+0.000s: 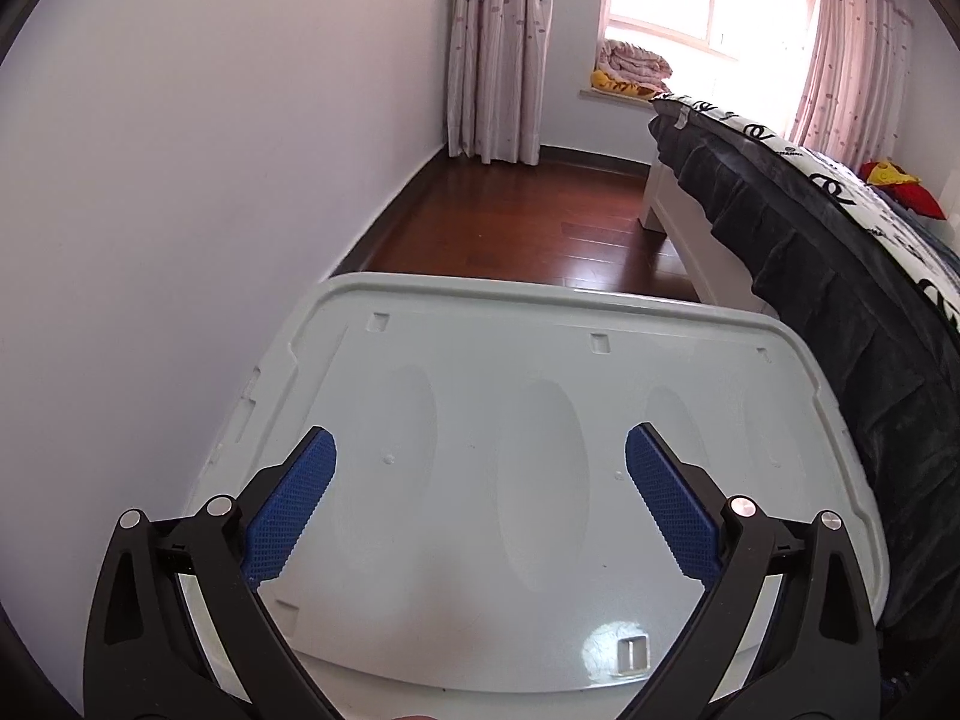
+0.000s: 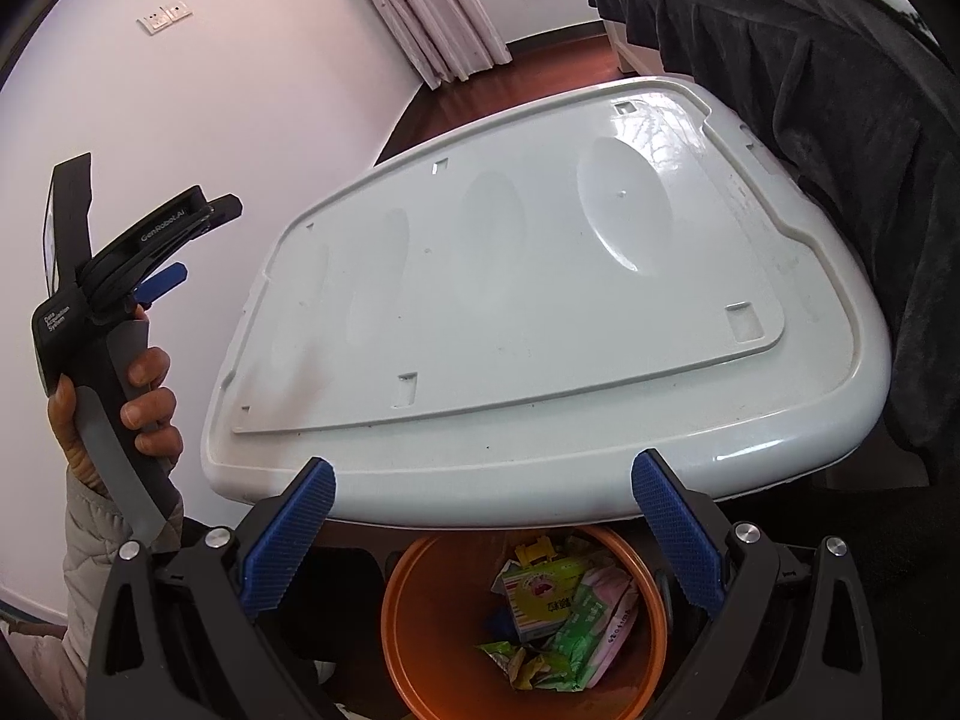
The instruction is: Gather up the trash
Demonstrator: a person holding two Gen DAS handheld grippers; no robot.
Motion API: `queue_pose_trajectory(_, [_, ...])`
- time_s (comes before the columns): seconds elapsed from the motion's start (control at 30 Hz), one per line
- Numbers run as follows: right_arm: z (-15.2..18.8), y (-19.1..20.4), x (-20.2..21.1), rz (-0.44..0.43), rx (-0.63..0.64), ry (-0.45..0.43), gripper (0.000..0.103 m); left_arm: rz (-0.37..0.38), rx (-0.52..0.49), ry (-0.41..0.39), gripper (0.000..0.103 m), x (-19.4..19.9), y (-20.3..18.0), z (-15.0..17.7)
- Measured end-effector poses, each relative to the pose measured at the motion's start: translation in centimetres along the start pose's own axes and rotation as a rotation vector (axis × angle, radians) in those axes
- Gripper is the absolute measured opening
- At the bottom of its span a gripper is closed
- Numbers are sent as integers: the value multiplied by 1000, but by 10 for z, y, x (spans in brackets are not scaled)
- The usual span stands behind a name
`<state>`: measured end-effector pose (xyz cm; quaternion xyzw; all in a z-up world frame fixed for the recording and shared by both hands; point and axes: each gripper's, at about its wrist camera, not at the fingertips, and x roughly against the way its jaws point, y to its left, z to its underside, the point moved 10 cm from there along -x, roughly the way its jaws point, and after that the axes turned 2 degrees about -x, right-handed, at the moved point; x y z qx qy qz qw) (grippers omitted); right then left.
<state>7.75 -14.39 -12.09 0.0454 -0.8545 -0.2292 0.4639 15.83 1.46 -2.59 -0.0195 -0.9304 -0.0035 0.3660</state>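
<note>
Lying in the orange bin [image 2: 420,660], just below the pale grey lid [image 2: 540,300], were crumpled wrappers [image 2: 570,618]; only the right wrist view showed them. The right gripper [image 2: 483,534] stood wide and empty above the bin. The left gripper [image 1: 480,507] was also wide over the lid, beside the bed [image 1: 840,276], wooden floor [image 1: 540,228] and curtains [image 1: 498,48].

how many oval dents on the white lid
4 show in the left wrist view, in a row across the lid: far left, middle, right, and a faint one by the right rim.
</note>
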Motion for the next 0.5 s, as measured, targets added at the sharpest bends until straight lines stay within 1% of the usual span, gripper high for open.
queue_pose_trajectory(0.1, [0, 1, -2, -3, 1, 6, 98, 1, -4, 4, 95, -2, 0, -1])
queue_pose_trajectory(0.23, [0, 2, -3, -7, 1, 8, 98, 4, -8, 41, 95, -7, -1, 3])
queue_pose_trajectory(0.37, [-1, 1, -3, -8, -5, 7, 98, 11, 30, 87, 95, -16, 3, 8])
queue_pose_trajectory(0.5, [-1, 1, -3, -10, -8, 9, 98, 0, 49, 108, 95, -20, 7, 11])
